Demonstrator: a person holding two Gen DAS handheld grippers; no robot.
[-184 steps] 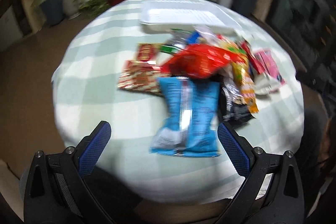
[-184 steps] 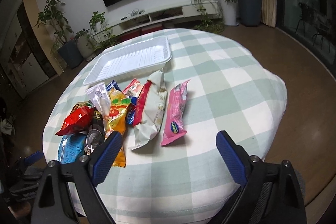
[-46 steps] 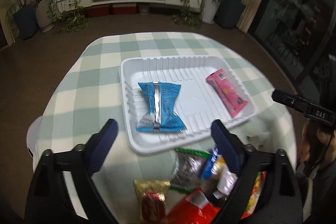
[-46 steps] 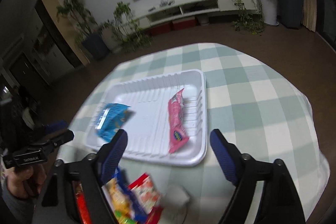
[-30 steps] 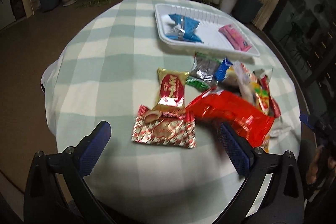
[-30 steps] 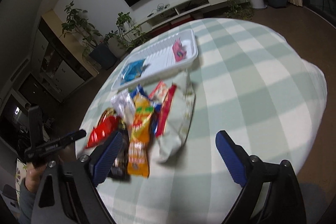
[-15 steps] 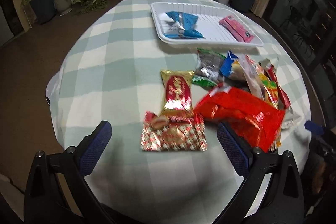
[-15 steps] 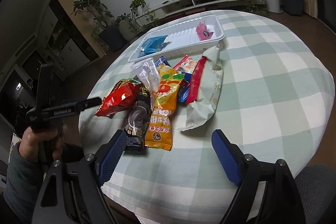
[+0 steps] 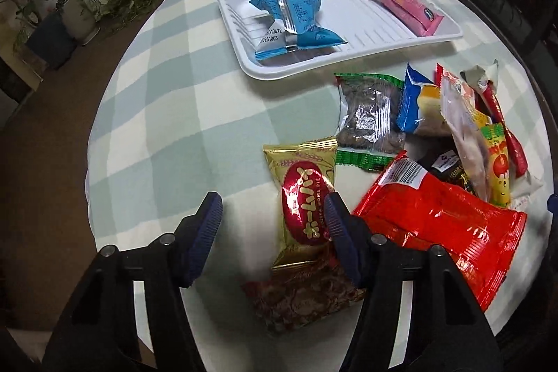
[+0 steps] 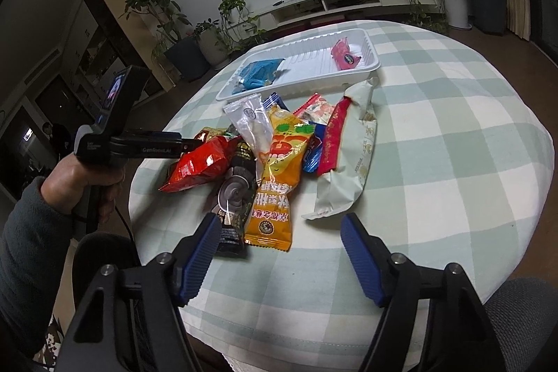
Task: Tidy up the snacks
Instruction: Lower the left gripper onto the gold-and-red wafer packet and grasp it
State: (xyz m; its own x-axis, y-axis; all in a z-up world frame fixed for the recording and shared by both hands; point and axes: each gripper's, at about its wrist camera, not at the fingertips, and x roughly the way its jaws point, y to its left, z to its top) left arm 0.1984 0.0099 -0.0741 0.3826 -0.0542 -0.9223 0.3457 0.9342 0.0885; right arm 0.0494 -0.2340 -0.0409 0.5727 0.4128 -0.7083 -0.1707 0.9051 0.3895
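Left gripper (image 9: 272, 215) is closing over the gold pie packet (image 9: 303, 201) and bare cloth; its pads are not pressing the packet. Right gripper (image 10: 282, 250) is closing too, empty, hovering just short of the orange packet (image 10: 275, 176). Loose snacks are lying heaped beside the white tray (image 9: 348, 58), which is holding a blue packet (image 9: 296, 20) and a pink bar (image 9: 404, 4), well apart.

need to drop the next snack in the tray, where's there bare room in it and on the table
In the white tray, the ribbed middle between the blue packet and the pink bar is bare. The checked tablecloth is open left of the gold pie packet, and also right of the pale green packet. It is crowded below the tray, where the packets overlap in a pile.
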